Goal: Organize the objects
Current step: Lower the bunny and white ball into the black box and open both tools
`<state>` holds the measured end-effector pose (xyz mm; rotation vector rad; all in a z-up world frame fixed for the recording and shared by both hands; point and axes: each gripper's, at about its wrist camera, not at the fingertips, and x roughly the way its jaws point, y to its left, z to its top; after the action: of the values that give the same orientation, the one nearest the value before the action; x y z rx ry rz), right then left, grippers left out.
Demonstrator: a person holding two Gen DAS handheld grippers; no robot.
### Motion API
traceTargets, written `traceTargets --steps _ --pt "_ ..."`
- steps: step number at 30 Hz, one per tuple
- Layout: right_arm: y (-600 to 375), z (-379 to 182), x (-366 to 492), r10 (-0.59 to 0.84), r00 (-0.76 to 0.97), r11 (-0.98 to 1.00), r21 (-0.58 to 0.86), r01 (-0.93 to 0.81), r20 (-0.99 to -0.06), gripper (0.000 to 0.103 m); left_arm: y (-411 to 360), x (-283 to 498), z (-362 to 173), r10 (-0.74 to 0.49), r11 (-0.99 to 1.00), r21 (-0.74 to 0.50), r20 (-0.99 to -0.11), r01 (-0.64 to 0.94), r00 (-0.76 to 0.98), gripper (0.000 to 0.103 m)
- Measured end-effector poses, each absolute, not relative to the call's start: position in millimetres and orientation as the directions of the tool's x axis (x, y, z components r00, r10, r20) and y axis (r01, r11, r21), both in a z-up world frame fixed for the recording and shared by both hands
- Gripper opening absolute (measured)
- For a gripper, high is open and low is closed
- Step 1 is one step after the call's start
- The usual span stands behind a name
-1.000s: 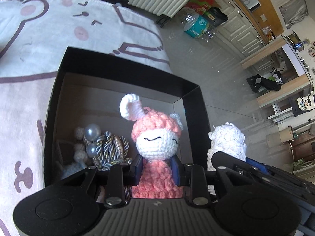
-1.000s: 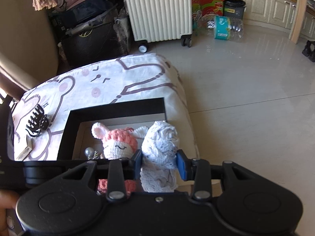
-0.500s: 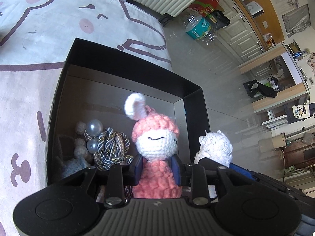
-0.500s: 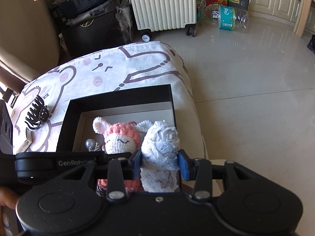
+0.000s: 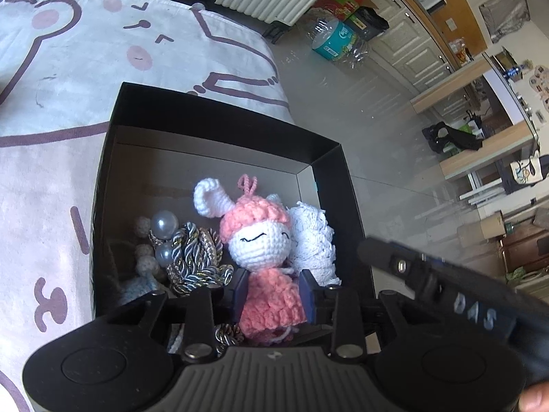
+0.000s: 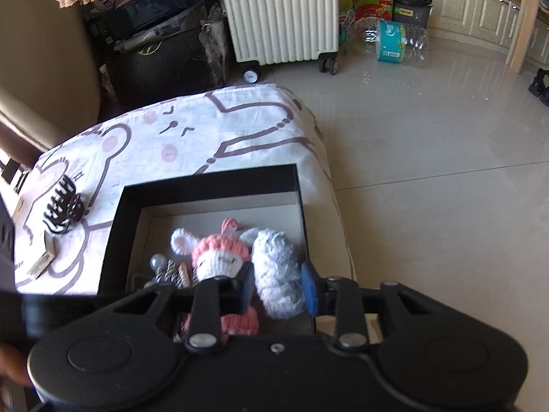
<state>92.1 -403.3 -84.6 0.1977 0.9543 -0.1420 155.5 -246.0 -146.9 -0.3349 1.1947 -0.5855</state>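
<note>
A pink and white crochet bunny doll (image 5: 255, 237) lies in a black open box (image 5: 212, 118) on a bear-print cloth. My left gripper (image 5: 272, 292) has its jaws apart with small gaps around the doll's pink skirt. A white crochet doll (image 5: 312, 240) lies right of it in the box. In the right wrist view, my right gripper (image 6: 278, 290) stands open around the white doll (image 6: 278, 271), beside the pink doll (image 6: 219, 257). The box (image 6: 206, 185) sits near the cloth's right edge.
Pearls and a twisted gold-and-blue cord (image 5: 192, 257) lie in the box's left part. A black hair claw (image 6: 61, 206) and a tag (image 6: 43, 261) lie on the cloth left of the box. A white radiator (image 6: 278, 13) and bottles (image 6: 398, 41) stand on the floor beyond.
Both dolls have gone down into the box and now lie there. Both grippers' jaws have widened and no longer press on the dolls.
</note>
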Motion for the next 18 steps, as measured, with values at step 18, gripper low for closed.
traceTargets --steps 18 --pt "-397 -114 150 -0.037 0.562 0.966 0.114 0.232 -0.826 0.018 -255 151 -148 -0.568 0.783 -0.437 -0.793 0.443 0.221 0.033"
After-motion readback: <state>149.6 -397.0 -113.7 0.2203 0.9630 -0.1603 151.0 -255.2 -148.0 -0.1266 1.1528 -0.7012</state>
